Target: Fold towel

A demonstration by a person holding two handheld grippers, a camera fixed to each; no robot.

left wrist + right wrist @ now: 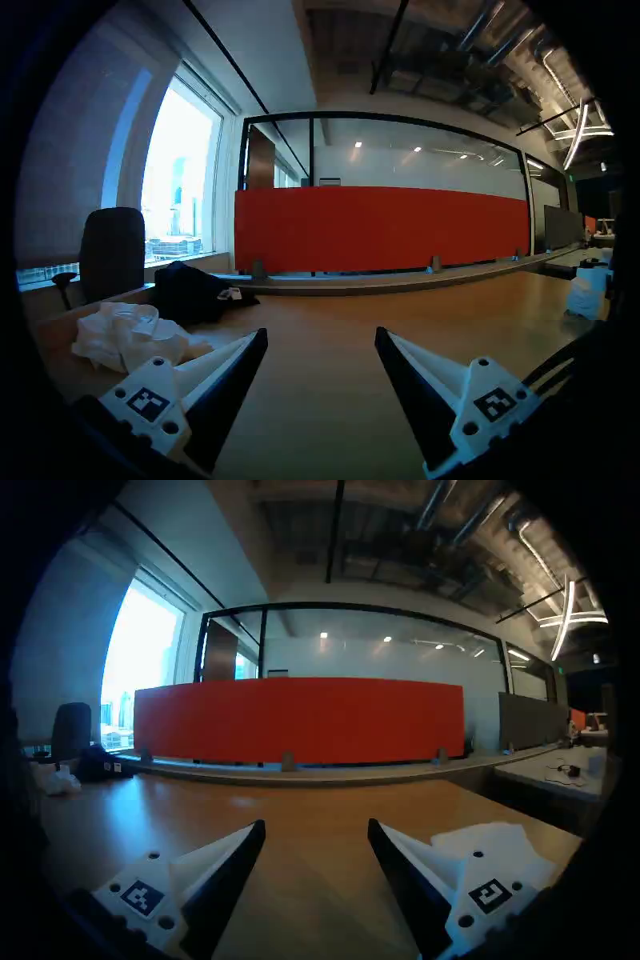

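Table (448, 308) of brown wood stretches ahead of both my tools, and a long red partition (384, 228) stands along its far edge with glass walls behind it. A bright window (180, 184) fills the wall on the left, with a dark office chair (112, 252) in front of it. On the table near that chair lies a dark bundle of fabric (196, 292), and just in front of it a crumpled white towel (128, 332) sits beside my left tool's left finger. In the right gripper view a flat white cloth (496, 840) lies on the table just behind the right finger. My left tool (320, 332) is spread wide with bare table between its fingers. My right tool (314, 824) is spread just as wide and grips nothing.
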